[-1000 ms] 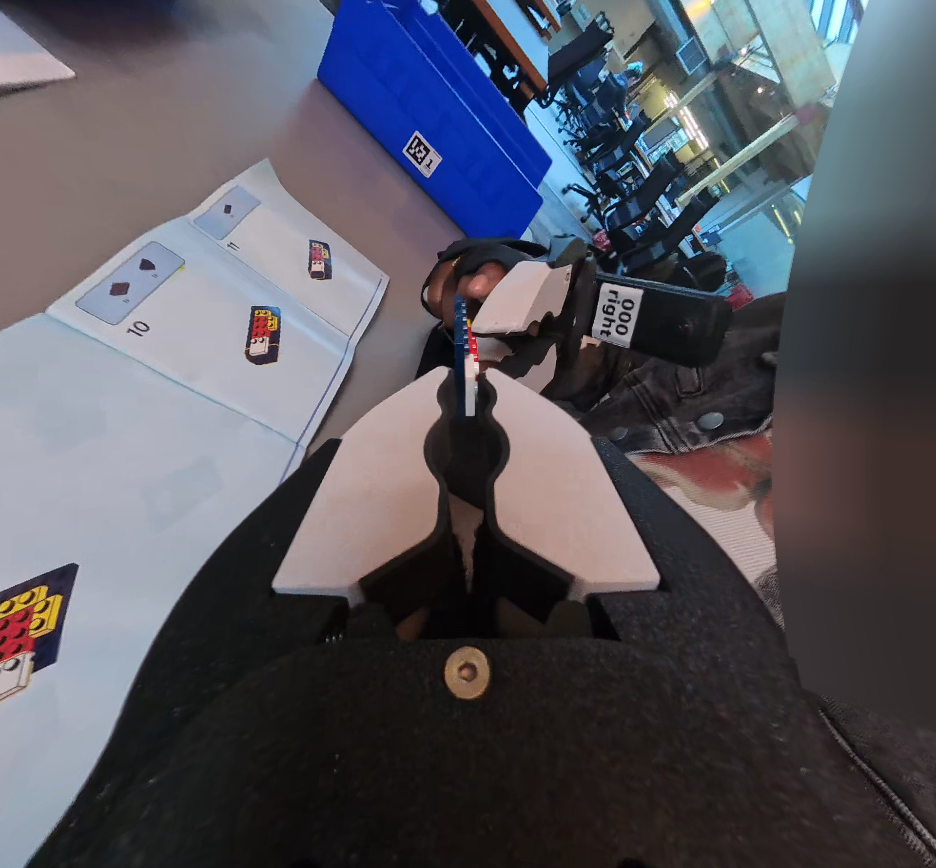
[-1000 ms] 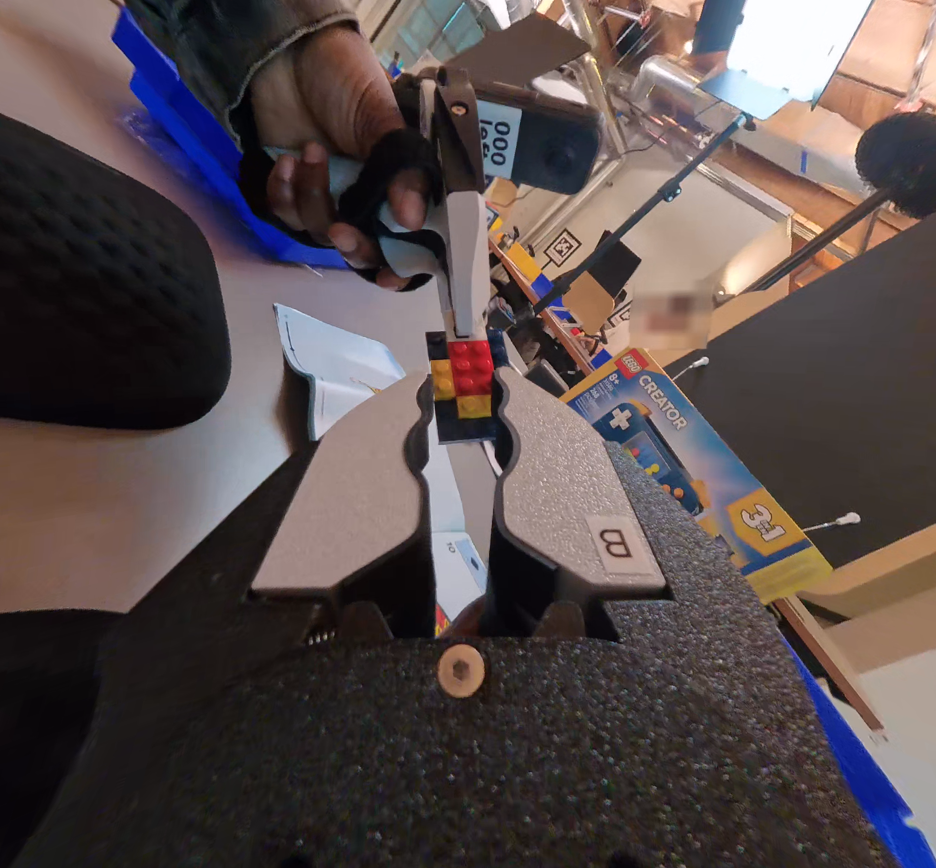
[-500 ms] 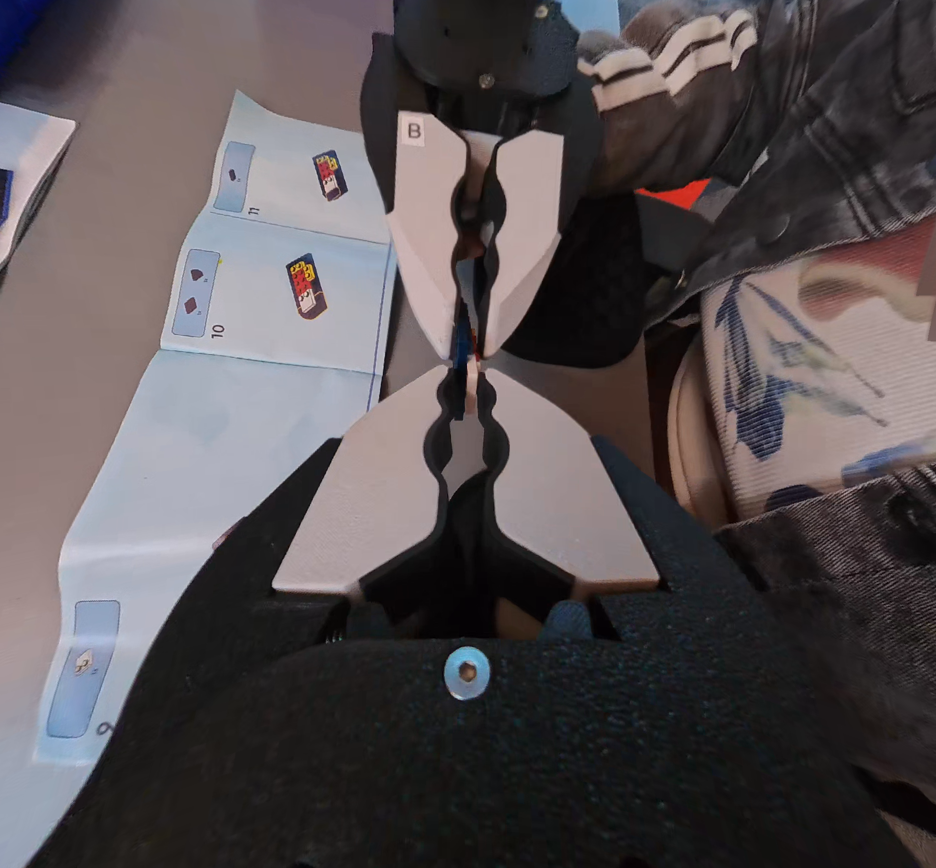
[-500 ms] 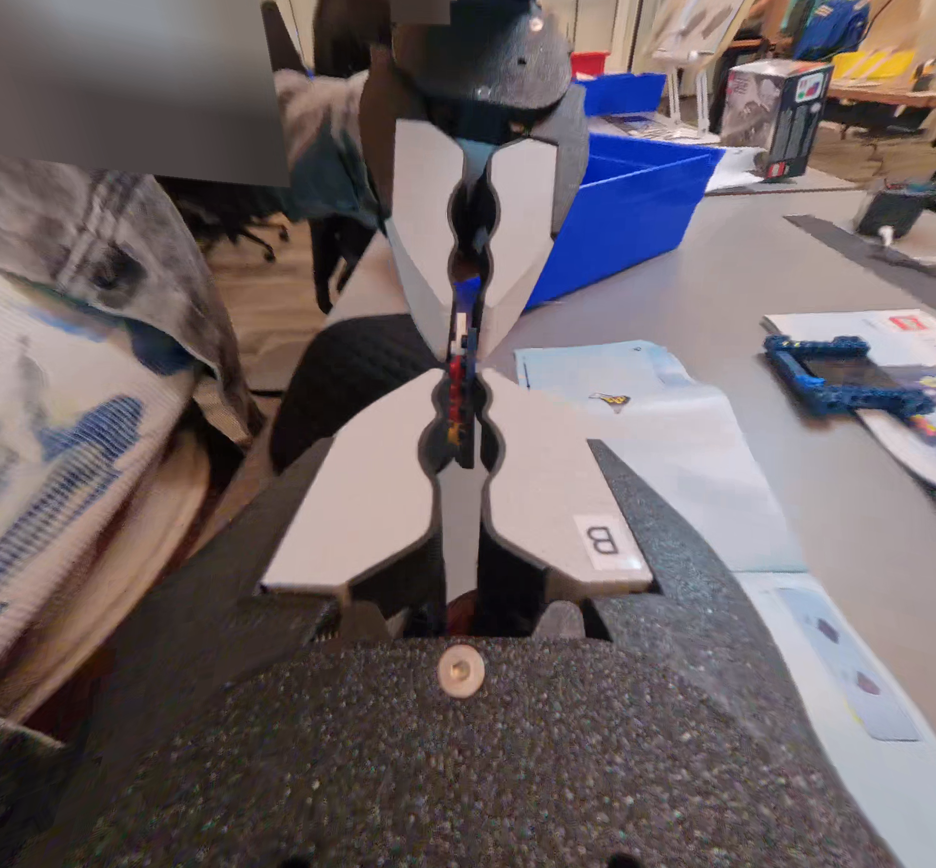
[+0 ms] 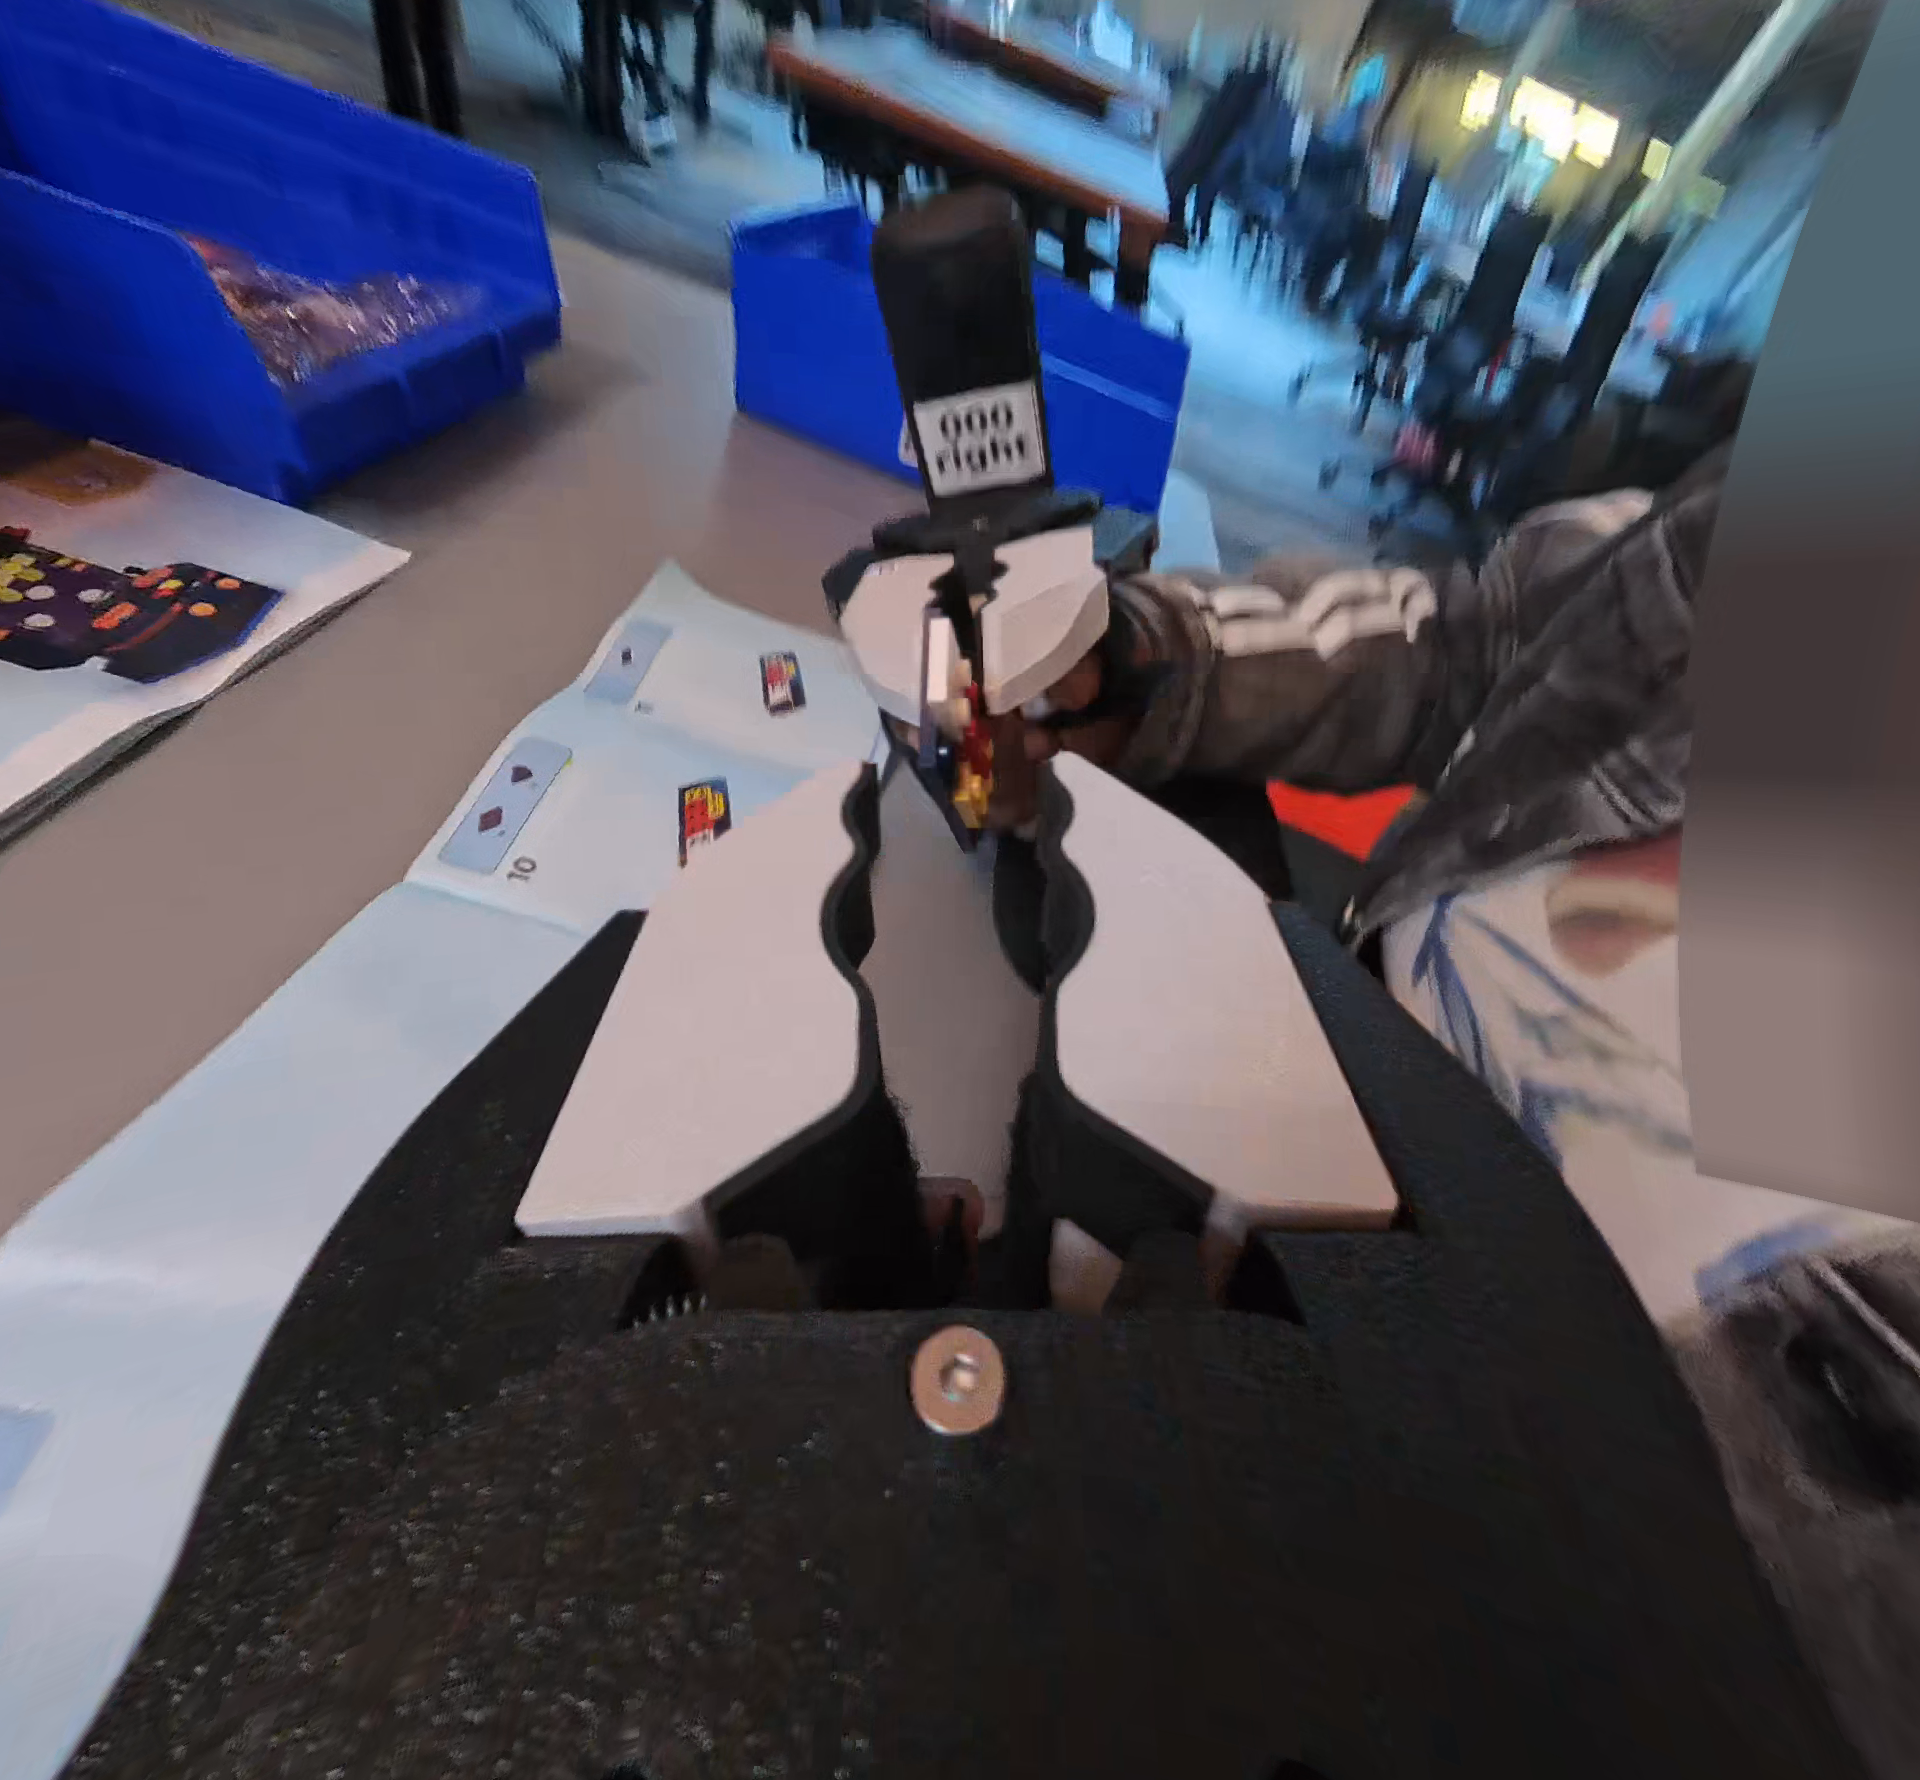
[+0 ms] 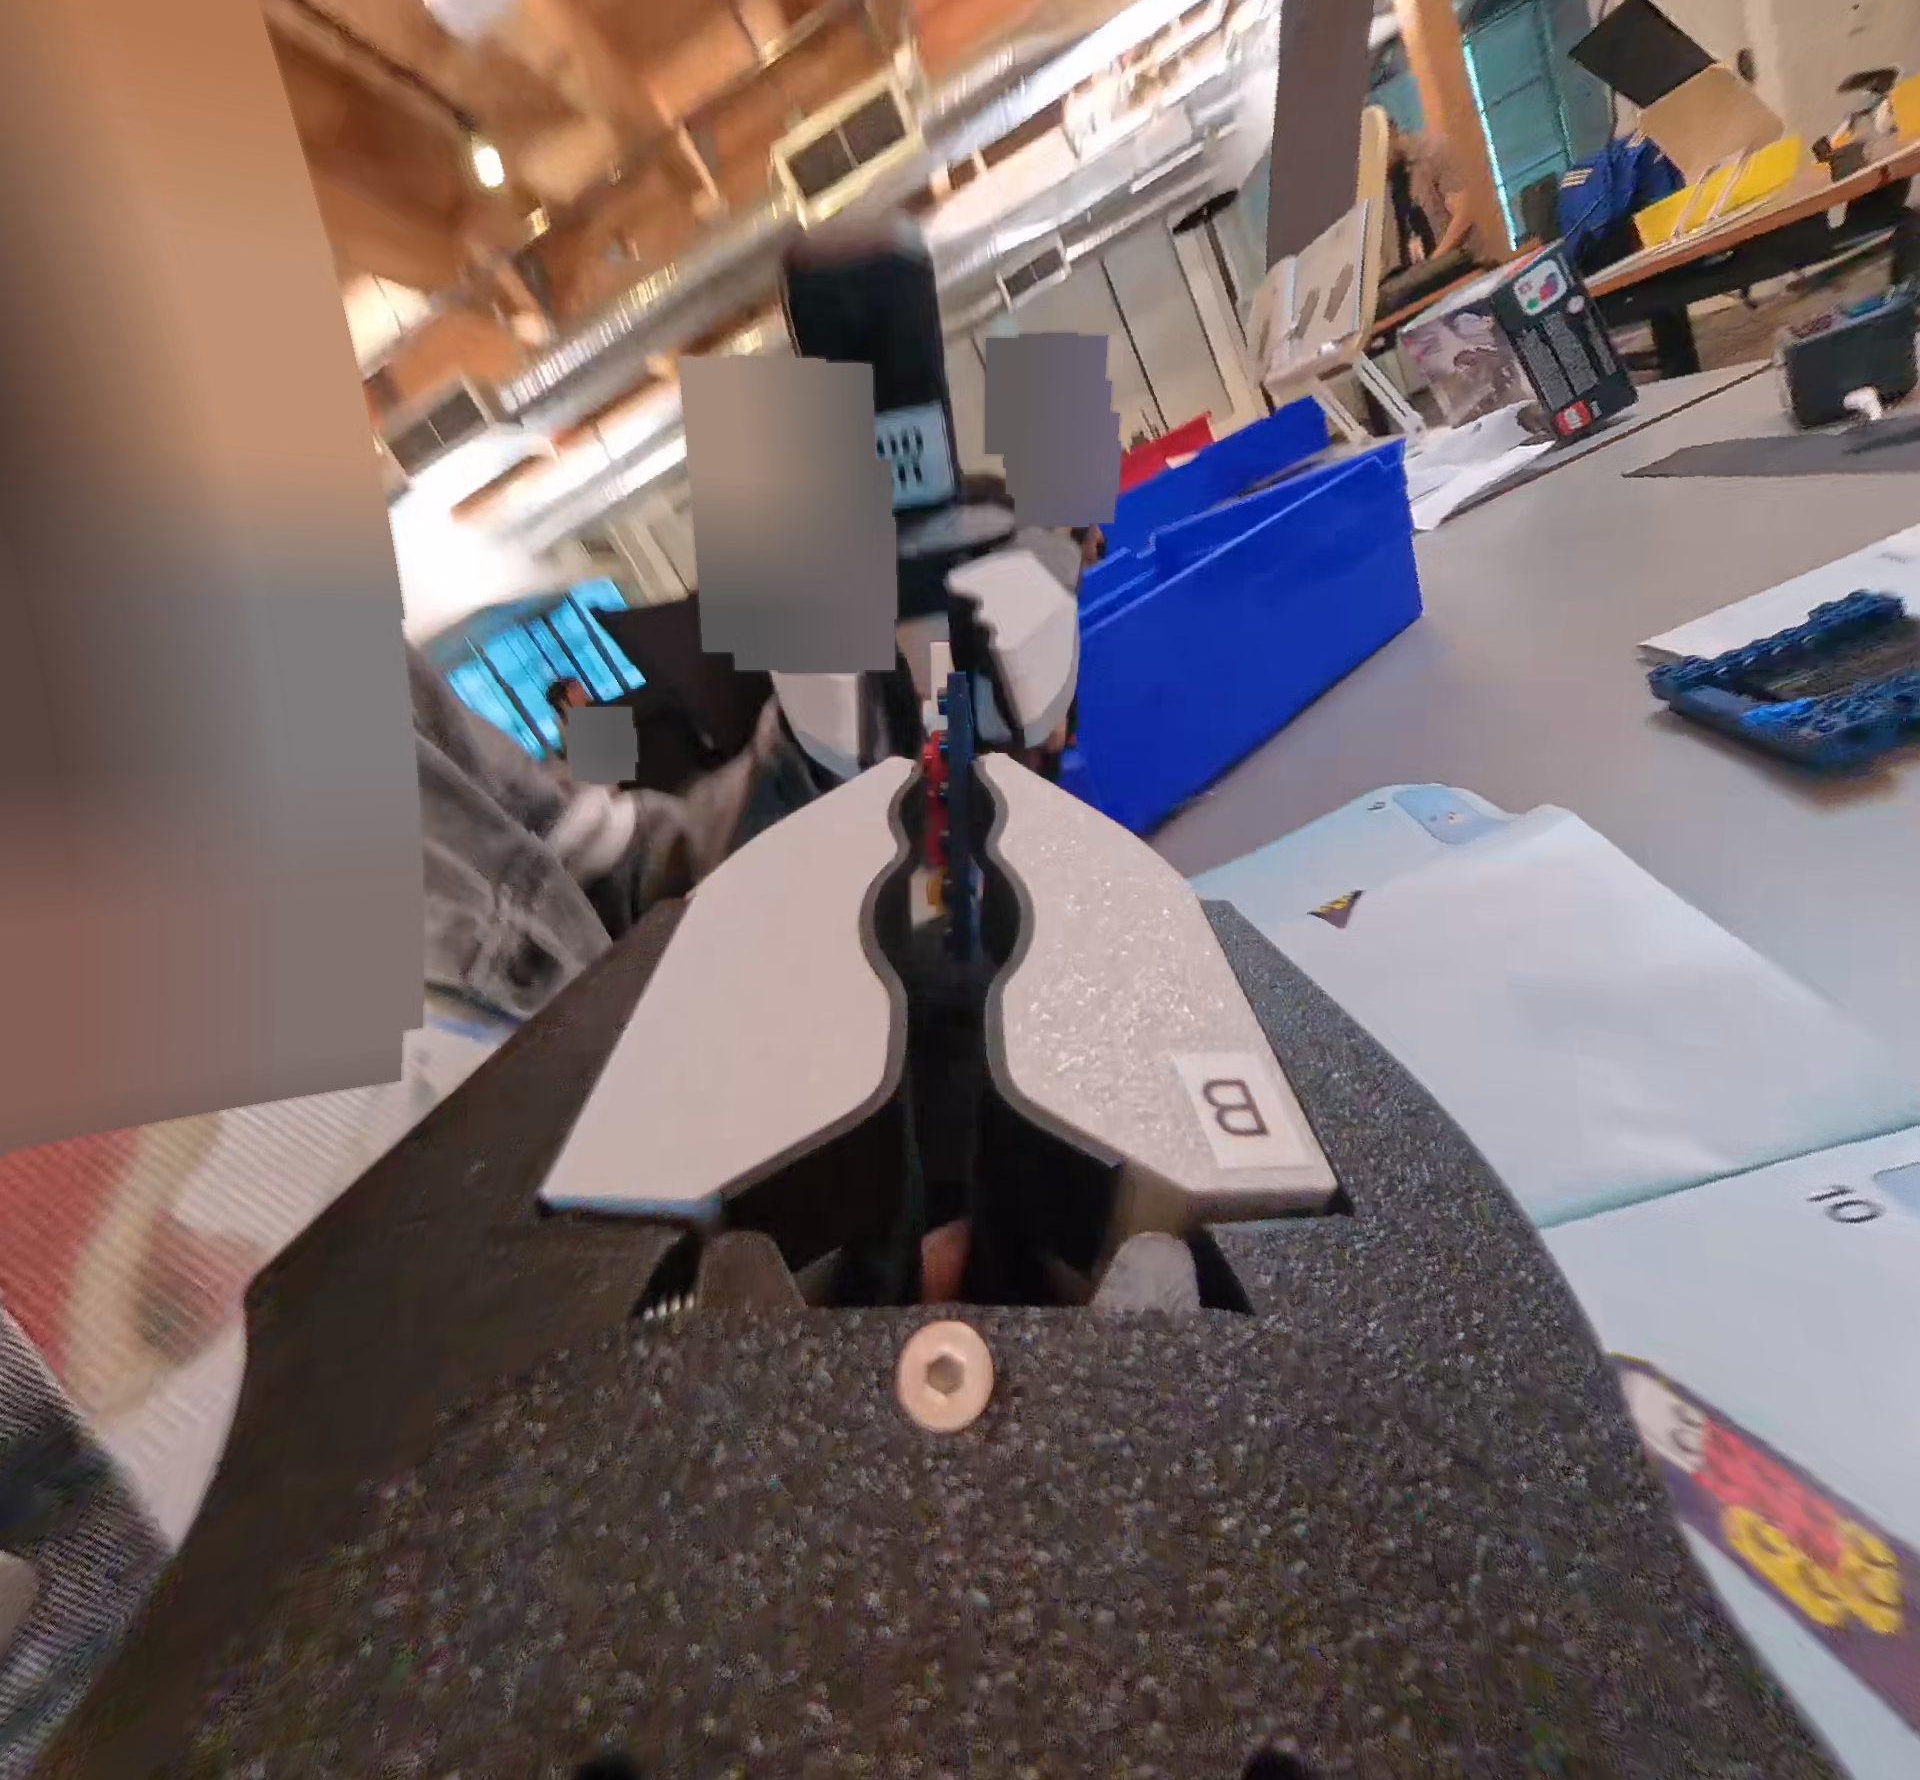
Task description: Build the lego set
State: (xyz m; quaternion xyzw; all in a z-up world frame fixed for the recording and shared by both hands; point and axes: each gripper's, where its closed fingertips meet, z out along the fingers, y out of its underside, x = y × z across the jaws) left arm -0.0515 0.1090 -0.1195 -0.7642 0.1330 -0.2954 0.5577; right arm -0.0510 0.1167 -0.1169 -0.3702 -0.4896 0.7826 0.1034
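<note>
**Brick plate in the right tongs, left tongs spread**

Along the left of the grey table [image 5: 312, 774], two blue bins [image 5: 260, 296] stand side by side; the nearer one holds something clear and crinkled, too blurred to name. A printed booklet [image 5: 156, 587] lies just before them, and a third blue bin [image 5: 831, 359] sits farther back. An unfolded instruction sheet [image 5: 582, 795] spreads under the left gripper [image 5: 951, 795], whose fingers stand apart with nothing pressed between them. Just beyond its tips, the right gripper [image 5: 966, 681] points back toward it, clamping a small brick assembly [image 5: 961, 743]: a dark blue plate with red, yellow and white pieces. A sleeved arm [image 5: 1351, 670] reaches in from the right.

From the right wrist view, the right gripper [image 6: 951, 785] is nearly closed, both pads against the brick assembly [image 6: 956, 837], held edge-on. The left gripper [image 6: 935, 670] faces it, partly hidden. Farther right stand a blue bin [image 6: 1247, 629] and a blue studded frame [image 6: 1797, 681].
</note>
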